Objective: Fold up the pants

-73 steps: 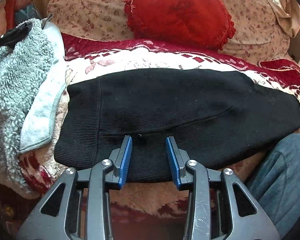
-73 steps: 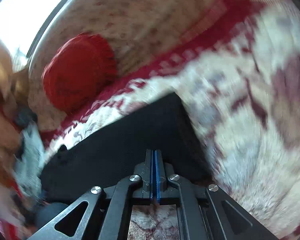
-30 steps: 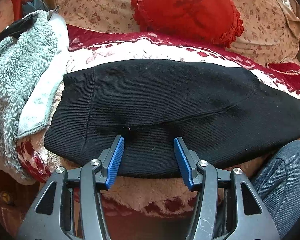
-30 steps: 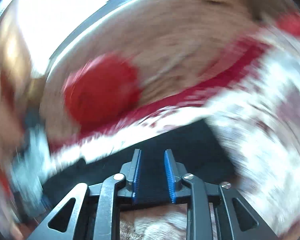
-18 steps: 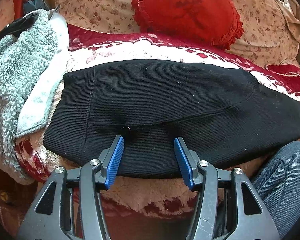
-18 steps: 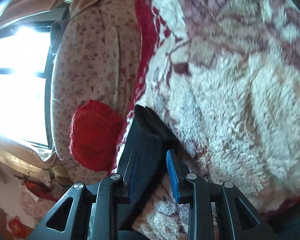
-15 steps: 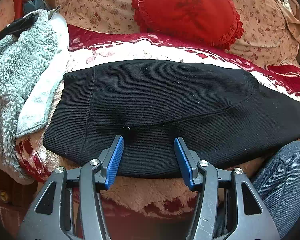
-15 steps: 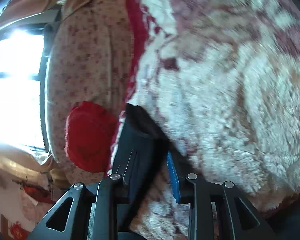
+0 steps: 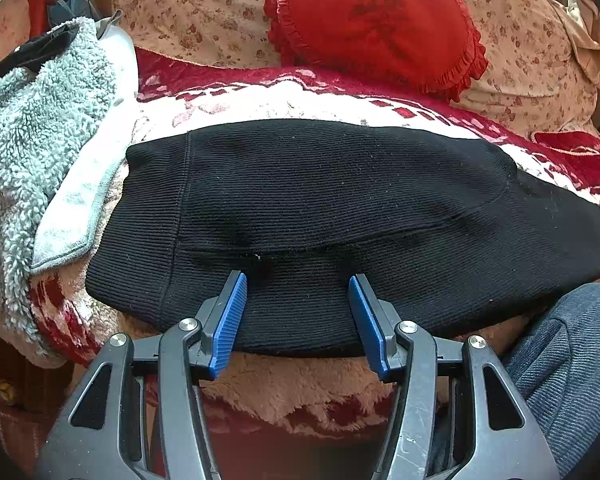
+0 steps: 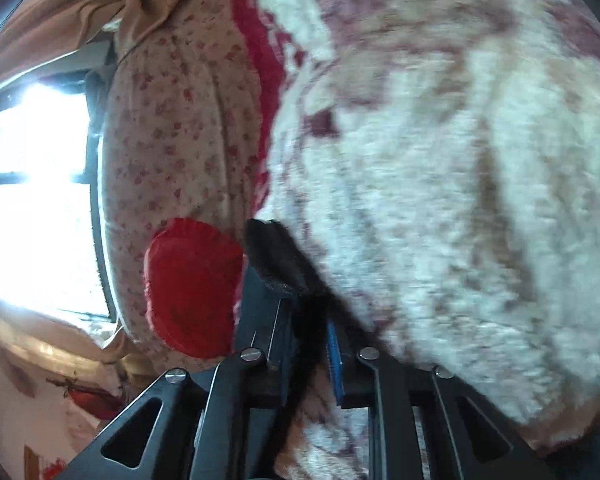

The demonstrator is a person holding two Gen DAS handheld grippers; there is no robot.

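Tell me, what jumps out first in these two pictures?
The black pants fill the middle of the left view, lying flat across a fluffy red-and-white blanket, with the open left gripper over their near edge. Behind them a bright red frilled cushion leans on a flowered pillow. A shaggy grey towel lies at the left.

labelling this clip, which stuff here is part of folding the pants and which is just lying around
Job: black pants; left gripper, open over their near edge; right gripper, closing on a pants end.

Lying about: red cushion; grey fleece; fuzzy blanket; floral cushion.
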